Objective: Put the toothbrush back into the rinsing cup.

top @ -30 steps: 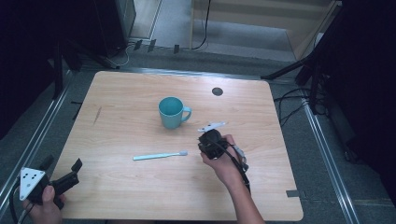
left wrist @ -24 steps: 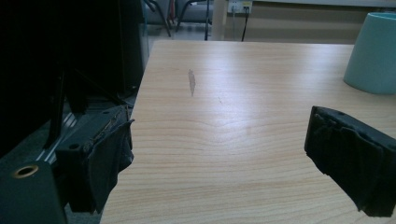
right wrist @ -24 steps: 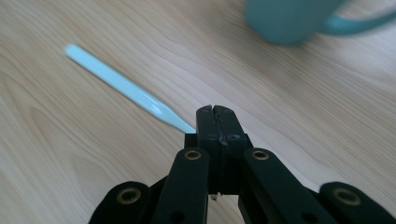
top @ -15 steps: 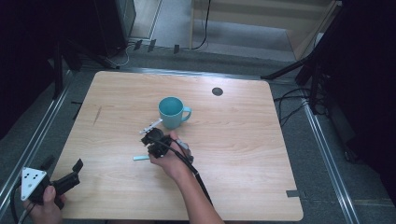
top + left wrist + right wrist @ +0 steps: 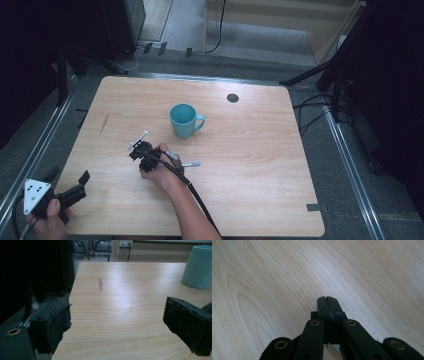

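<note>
High view: pale wooden table (image 5: pixel 260 150), grey floor (image 5: pixel 350 175); left claw (image 5: pixel 67 186) agape, empty; right claw (image 5: pixel 327 300) closed, empty.

black hand-held gripper (image 5: pixel 70 192) w/ grey triangular plate, brass rivets

teal mug (image 5: pixel 184 120), pale woodgrain table (image 5: pixel 260 165)

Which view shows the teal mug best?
The high view: the whole mug shows, upright on the table, handle to its right. The left gripper view catches just part of its side at the right edge.
</note>
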`<state>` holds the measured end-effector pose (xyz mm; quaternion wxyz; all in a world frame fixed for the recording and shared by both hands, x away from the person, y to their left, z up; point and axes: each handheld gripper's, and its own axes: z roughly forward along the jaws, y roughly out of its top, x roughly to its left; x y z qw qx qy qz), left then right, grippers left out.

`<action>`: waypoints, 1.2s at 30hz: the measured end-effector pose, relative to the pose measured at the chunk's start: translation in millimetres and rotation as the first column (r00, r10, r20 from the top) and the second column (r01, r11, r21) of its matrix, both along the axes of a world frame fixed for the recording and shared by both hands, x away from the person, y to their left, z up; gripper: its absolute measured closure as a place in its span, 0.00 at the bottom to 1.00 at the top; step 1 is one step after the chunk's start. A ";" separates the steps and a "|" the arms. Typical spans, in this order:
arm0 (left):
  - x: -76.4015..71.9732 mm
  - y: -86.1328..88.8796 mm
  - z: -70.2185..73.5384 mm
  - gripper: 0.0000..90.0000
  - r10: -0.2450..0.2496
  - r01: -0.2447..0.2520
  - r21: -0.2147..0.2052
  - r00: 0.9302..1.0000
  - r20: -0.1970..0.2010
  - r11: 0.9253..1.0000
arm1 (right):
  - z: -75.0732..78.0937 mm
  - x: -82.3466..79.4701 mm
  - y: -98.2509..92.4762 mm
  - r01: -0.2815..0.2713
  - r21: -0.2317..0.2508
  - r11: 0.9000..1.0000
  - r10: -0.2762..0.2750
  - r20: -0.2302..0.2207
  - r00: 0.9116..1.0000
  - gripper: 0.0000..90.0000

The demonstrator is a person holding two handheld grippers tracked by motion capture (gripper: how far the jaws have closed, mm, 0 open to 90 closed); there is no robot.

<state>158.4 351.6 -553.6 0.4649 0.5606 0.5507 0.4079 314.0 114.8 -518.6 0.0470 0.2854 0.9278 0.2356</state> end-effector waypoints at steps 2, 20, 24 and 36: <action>0.0 0.0 0.0 0.09 -0.001 0.001 0.001 1.000 0.001 1.000 | -0.6 -0.5 -0.6 -0.007 -0.006 1.000 0.007 -0.005 1.000 1.00; 0.1 -1.0 0.0 0.09 -0.005 0.005 0.008 1.000 -0.002 1.000 | -2.0 -46.2 -68.5 -0.123 -0.017 0.992 0.122 -0.034 0.992 1.00; 0.0 -1.0 0.0 0.09 -0.005 0.005 0.008 1.000 -0.001 1.000 | -1.7 -50.7 -91.2 -0.109 -0.024 0.994 0.108 -0.025 0.994 1.00; -0.1 -1.2 0.1 0.09 0.000 0.000 0.010 1.000 -0.002 1.000 | -0.8 -52.7 -163.4 -0.011 -0.030 0.999 0.011 -0.019 1.000 1.00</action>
